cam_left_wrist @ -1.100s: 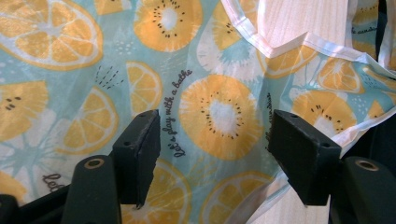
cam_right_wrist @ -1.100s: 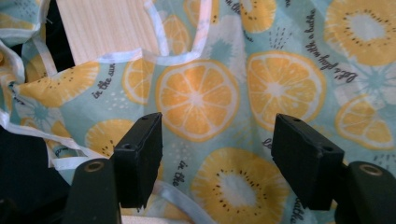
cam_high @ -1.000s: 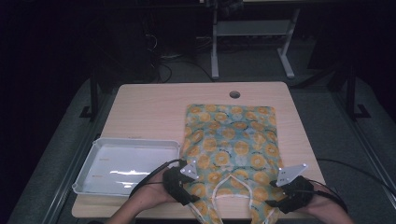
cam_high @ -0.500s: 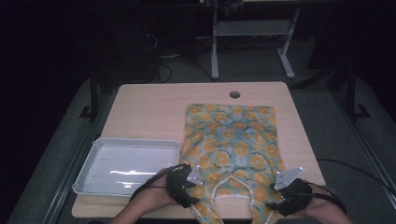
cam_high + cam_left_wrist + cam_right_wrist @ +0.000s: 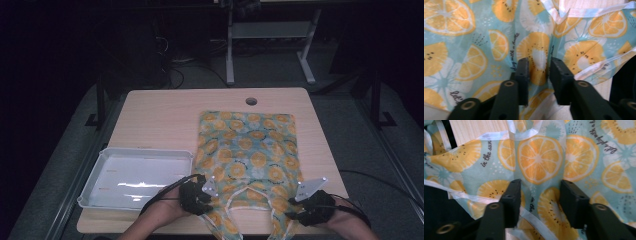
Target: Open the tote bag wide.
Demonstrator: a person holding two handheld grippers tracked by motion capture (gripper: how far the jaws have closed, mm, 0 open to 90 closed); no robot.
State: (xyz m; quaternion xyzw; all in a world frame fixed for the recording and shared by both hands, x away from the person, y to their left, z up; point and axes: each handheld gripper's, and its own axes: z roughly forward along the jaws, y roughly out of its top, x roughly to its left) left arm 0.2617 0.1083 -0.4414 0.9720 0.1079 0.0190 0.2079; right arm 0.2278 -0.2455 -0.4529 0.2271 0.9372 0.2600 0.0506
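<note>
A thin cloth (image 5: 247,150) printed with orange slices on pale blue lies flat on the right half of the wooden table (image 5: 160,120). It has white-trimmed straps at its near end. My left gripper (image 5: 207,202) rests on the near left strap. In the left gripper view it (image 5: 539,67) is open, its jaws fairly close together astride a raised fold of the cloth (image 5: 486,50). My right gripper (image 5: 292,215) sits on the near right strap. Its jaws (image 5: 540,186) stand wide open over flat cloth (image 5: 579,157).
A white plastic tray (image 5: 90,192) sits at the near left of the table, close beside my left hand. A round cable hole (image 5: 251,101) is at the far edge. Cables trail from both grippers. The floor around the table is dark.
Both grippers have crept slightly toward the near edge over the straps. The cloth lies much as before.
</note>
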